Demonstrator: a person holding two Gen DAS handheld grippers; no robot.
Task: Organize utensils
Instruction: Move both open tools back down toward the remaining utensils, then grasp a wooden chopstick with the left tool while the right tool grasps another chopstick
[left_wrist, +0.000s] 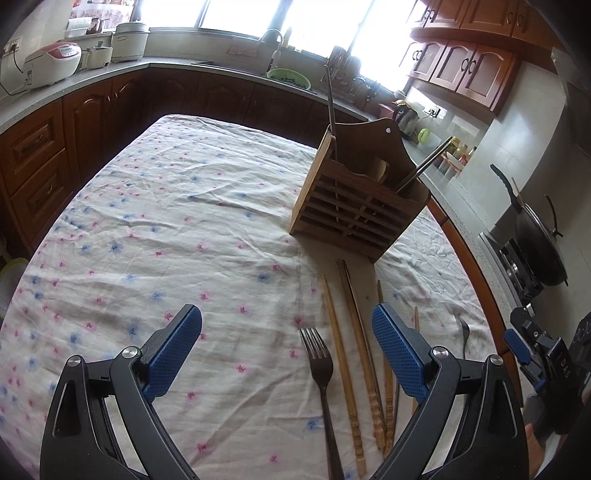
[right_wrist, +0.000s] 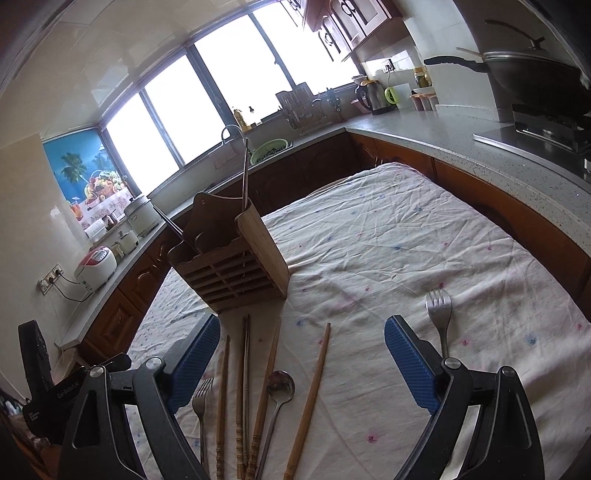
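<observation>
A slatted wooden utensil holder (left_wrist: 354, 206) (right_wrist: 232, 254) stands on the floral tablecloth (left_wrist: 166, 229) with metal chopsticks (left_wrist: 330, 99) leaning out of it. In front of it lie a dark fork (left_wrist: 321, 369), several wooden chopsticks (left_wrist: 343, 362) (right_wrist: 310, 398), thin metal chopsticks (right_wrist: 245, 369), a spoon (right_wrist: 280, 387), a small fork (right_wrist: 201, 402) and another fork (right_wrist: 439, 314) off to the right. My left gripper (left_wrist: 288, 350) hovers open over the fork and chopsticks. My right gripper (right_wrist: 303, 360) is open above the spoon and chopsticks. Neither holds anything.
Grey counters with dark wood cabinets (left_wrist: 37, 155) wrap around the table. A rice cooker (left_wrist: 51, 64), a sink with a green colander (left_wrist: 288, 75), a kettle (right_wrist: 371, 96) and a wok on the stove (right_wrist: 535, 79) stand on them. The right gripper's body (left_wrist: 535, 354) shows at the right edge.
</observation>
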